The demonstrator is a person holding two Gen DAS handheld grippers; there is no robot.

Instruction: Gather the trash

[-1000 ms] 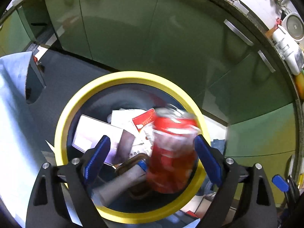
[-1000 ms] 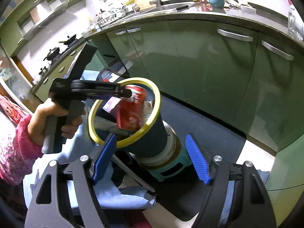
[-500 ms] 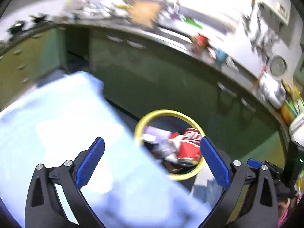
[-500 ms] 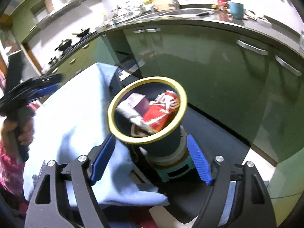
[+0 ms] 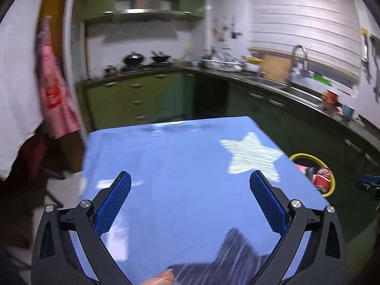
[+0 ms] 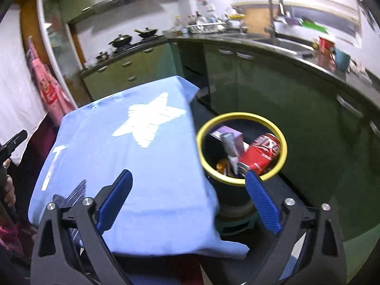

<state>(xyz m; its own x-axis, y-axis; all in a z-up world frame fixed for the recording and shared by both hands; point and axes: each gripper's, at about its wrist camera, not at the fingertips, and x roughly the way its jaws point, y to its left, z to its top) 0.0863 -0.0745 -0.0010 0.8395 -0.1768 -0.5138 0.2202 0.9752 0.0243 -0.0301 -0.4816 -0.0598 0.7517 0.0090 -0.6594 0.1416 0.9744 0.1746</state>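
The trash bin has a yellow rim (image 6: pixel 242 114) and stands on the floor just right of the table. A red can (image 6: pixel 261 152) lies inside it beside a purple-and-white carton (image 6: pixel 225 133) and other scraps. My right gripper (image 6: pixel 187 175) hovers above the table's near right corner. Its jaws are opening with nothing between them. My left gripper (image 5: pixel 190 178) is wide open and empty over the blue tablecloth (image 5: pixel 180 156). From there the bin (image 5: pixel 331 190) and the red can (image 5: pixel 321 178) show past the table's right edge.
The cloth carries a white star (image 6: pixel 147 121). Green cabinets (image 6: pixel 273 90) and a counter with a sink tap (image 6: pixel 273 7) and cups (image 6: pixel 342 58) curve behind the bin. A stove with pans (image 5: pixel 135 59) is at the back. A red apron (image 5: pixel 52 90) hangs at left.
The left gripper let the red can drop into the bin, then swung away leftward to above the table. The right gripper drew back and its jaws widened.
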